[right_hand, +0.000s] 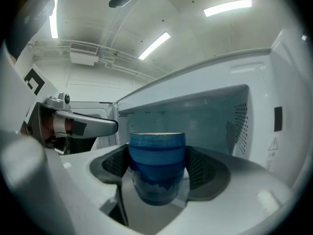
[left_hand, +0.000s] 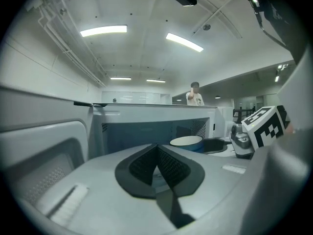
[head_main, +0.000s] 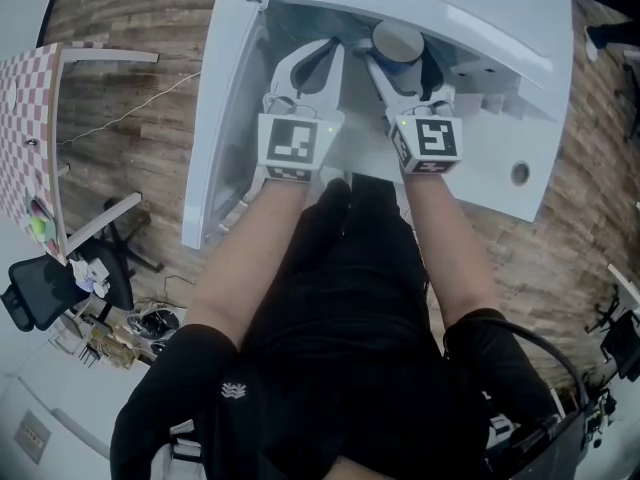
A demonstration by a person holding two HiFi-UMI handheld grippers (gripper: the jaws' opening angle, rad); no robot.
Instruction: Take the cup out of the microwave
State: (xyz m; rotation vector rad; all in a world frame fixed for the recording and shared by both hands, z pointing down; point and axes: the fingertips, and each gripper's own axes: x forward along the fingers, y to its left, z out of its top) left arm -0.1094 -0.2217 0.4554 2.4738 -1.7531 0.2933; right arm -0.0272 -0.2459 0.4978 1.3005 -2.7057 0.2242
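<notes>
Blue glazed cup (right_hand: pixel 156 153), frame centre, clamped mid-wall between right gripper (right_hand: pixel 157 173) jaws, at microwave (right_hand: pixel 254 77) mouth; resting or lifted, unclear. Likely stiff, slick, fairly heavy, chippable: grip below rim, keep upright. Left gripper (left_hand: pixel 157 166) jaws together, empty.

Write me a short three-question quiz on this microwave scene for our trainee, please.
1. True or false: the right gripper is shut on the blue cup.
2. Multiple choice: the left gripper has its jaws A) together with nothing between them, B) clamped on the cup, C) wide apart around a plate.
3. Fill in the blank: the microwave has its door standing ____.

Key: 1 true; 2 A; 3 open.
</notes>
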